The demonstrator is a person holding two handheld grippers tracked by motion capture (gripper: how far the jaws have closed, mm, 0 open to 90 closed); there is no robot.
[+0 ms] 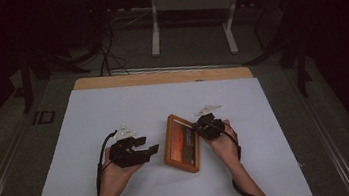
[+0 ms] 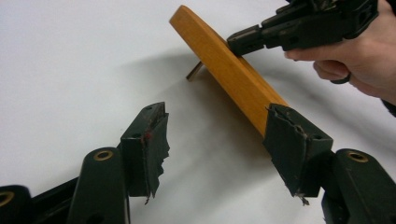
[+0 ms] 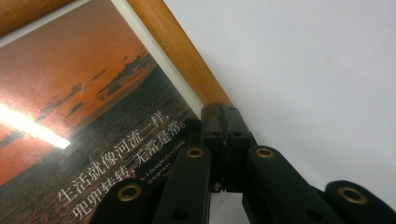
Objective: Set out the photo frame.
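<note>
Two grippers: we note right gripper (image 1: 201, 126) jaws pressed together against the glossy sunset-print wooden frame (image 1: 181, 143); left gripper (image 2: 219, 140) jaws apart beside its smooth rounded edge.

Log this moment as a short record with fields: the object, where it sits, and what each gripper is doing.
object: wooden picture frame with a sunset print and white text
surface: white sheet on the table
frame pose: one long edge lifted, small back stand showing in the left gripper view
right gripper: jaws shut, pressed against the frame's wooden edge
left gripper: jaws open, one pad by the frame's end, nothing held
</note>
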